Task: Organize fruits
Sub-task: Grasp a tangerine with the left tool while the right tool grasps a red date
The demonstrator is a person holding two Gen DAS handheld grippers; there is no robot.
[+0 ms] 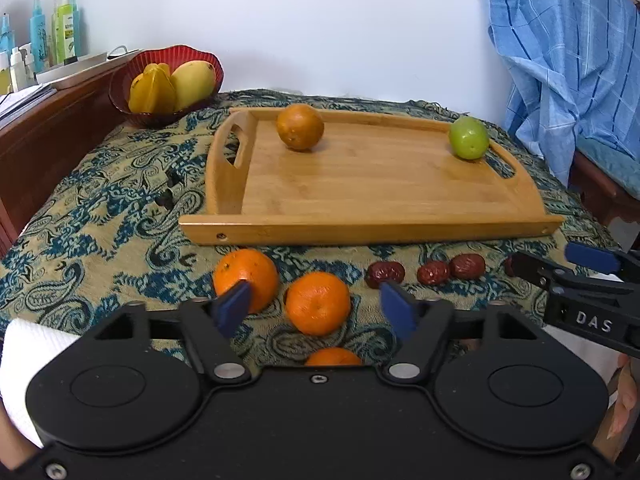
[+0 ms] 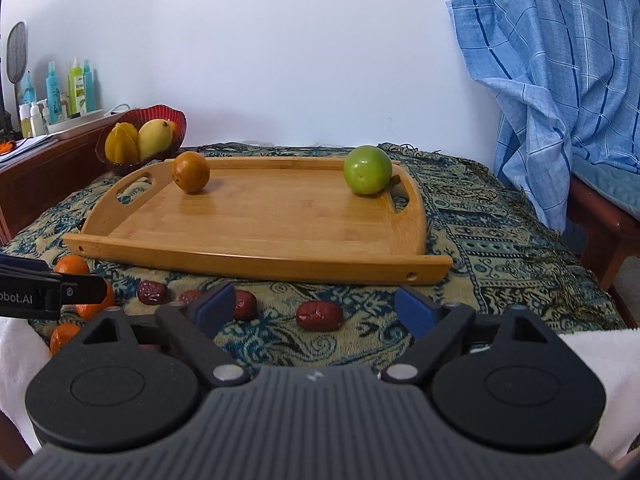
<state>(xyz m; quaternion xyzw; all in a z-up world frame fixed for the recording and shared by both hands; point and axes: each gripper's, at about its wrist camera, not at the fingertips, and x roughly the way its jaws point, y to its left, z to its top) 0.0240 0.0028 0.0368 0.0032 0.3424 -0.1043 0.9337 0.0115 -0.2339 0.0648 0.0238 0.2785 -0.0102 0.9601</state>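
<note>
A wooden tray (image 1: 372, 200) (image 2: 260, 232) lies on the patterned cloth. On it sit a brownish orange fruit (image 1: 300, 127) (image 2: 191, 171) at the far left and a green fruit (image 1: 468, 137) (image 2: 367, 169) at the far right. In front of the tray lie three oranges (image 1: 318, 303) (image 1: 246, 280) (image 1: 333, 357) and several red dates (image 1: 386, 274) (image 2: 319, 315). My left gripper (image 1: 316, 310) is open, with the middle orange between its fingers. My right gripper (image 2: 316, 310) is open above a date; it also shows in the left wrist view (image 1: 560, 268).
A red bowl (image 1: 164, 80) (image 2: 140, 140) with a mango and a starfruit stands at the back left. A wooden side table with bottles (image 1: 52, 36) is further left. A blue checked cloth (image 1: 568, 60) (image 2: 560, 80) hangs over a chair on the right.
</note>
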